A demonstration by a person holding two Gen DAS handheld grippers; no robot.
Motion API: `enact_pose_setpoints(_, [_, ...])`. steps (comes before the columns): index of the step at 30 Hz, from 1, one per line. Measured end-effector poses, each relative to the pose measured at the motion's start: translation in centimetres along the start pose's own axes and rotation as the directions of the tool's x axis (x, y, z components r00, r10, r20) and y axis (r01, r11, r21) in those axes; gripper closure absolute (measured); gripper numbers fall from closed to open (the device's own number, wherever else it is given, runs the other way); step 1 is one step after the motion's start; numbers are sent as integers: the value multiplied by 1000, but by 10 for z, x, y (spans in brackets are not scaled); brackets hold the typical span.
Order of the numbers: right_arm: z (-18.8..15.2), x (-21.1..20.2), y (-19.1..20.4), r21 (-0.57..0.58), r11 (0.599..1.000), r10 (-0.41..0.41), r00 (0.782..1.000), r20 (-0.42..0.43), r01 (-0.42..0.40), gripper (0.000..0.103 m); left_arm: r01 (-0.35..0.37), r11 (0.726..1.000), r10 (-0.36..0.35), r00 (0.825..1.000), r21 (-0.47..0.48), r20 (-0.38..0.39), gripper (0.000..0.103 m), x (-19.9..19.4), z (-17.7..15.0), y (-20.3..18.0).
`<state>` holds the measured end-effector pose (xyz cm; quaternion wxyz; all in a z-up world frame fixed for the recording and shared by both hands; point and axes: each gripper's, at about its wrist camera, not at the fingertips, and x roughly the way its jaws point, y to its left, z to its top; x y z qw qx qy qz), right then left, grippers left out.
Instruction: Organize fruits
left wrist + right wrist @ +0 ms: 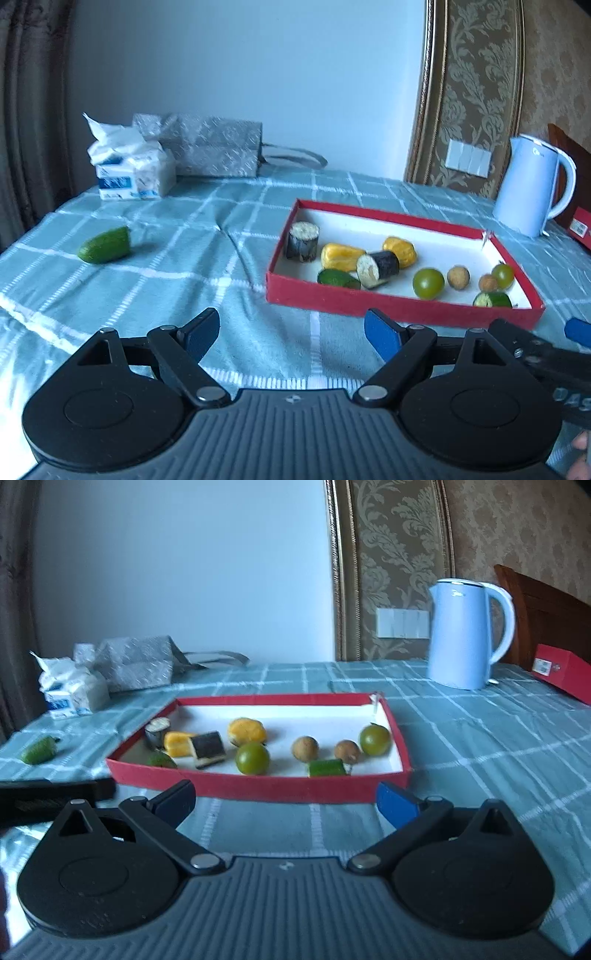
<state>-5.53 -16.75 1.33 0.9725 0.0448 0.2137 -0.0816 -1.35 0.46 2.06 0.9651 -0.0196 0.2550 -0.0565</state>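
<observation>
Red cardboard tray [258,788] with a white floor sits mid-worktop on the teal checked cloth [177,266], gathering the fruit pieces — yellow chunks, green round fruits, dark cylinders. One green cucumber half [105,245] lies alone near the worktop's left edge, likely next. Both the left hand-held gripper [291,338] and the right hand-held gripper [286,801] stand wide and empty — short of the tray's near wall.

A home room: damask-patterned beige wallpaper [406,535], brown curtain [22,110] at far left, pale blue electric kettle [461,635] on a green checked tablecloth [480,738].
</observation>
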Motion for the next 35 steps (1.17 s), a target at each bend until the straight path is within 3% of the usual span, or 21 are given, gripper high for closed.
enact_pose_setpoints(4, [2, -1, 1, 21, 998, -54, 998, 8, 54, 0, -48, 997, 46, 998, 58, 31, 11, -10, 2, -9])
enact_pose_setpoints(9, [5, 0, 3, 27, 994, -102, 995, 9, 102, 0, -52, 995, 48, 998, 80, 51, 11, -21, 2, -15])
enact_pose_setpoints(24, [4, 5, 12, 19, 991, -130, 992, -4, 130, 0, -73, 989, 61, 994, 125, 92, 11, -30, 0, -25])
enact_pose_setpoints(35, [1, 9, 13, 17, 990, -139, 990, -16, 139, 0, -83, 988, 73, 994, 127, 79, 11, -24, -3, -24])
